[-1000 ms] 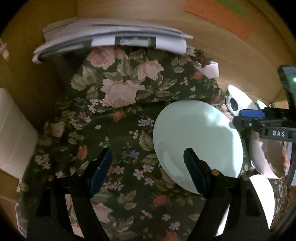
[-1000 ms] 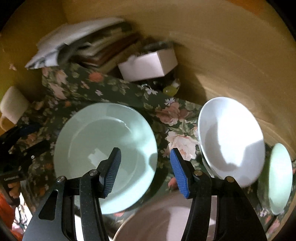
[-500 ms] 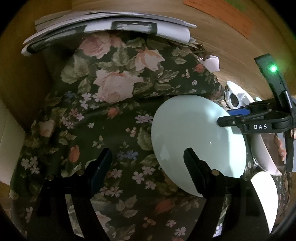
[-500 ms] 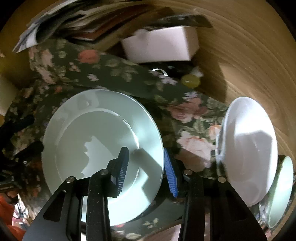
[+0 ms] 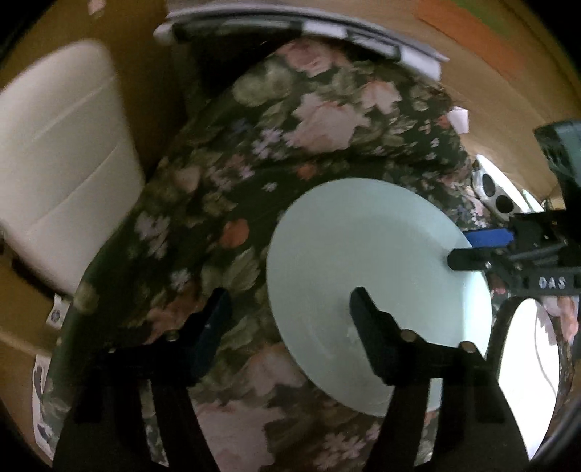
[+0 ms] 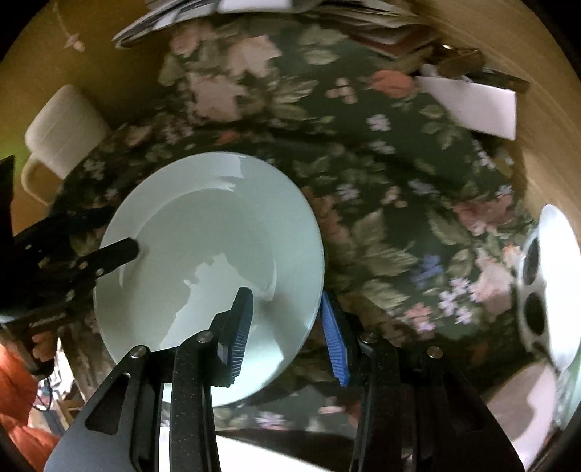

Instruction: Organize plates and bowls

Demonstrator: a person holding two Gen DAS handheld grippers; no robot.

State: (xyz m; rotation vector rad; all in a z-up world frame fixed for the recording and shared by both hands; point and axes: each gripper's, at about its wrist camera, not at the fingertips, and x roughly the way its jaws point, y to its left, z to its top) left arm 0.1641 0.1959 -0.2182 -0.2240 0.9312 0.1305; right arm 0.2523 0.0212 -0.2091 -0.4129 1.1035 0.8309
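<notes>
So the counter [image 5: 225, 174] is covered edge to edge by a dark flowery cloth [image 6: 381, 174]. Our pale green plate [image 6: 203, 236] sits about mid-counter, a bit toward the near edge. There's a messy pile of papers [image 5: 290, 25] along the far edge and a white box [image 6: 472, 105] near the far right corner. A white dish [image 6: 552, 283] with two dark round spots is over at the right edge.

The right gripper [image 6: 286, 301] has just been closing and is pinching the plate's near right rim, with one finger on top and the blue pad on the outside. The left gripper [image 5: 290, 305] has been closing too but is still spread. The plate's left rim sits between its jaws, and nothing's squeezed as far as we can see.
</notes>
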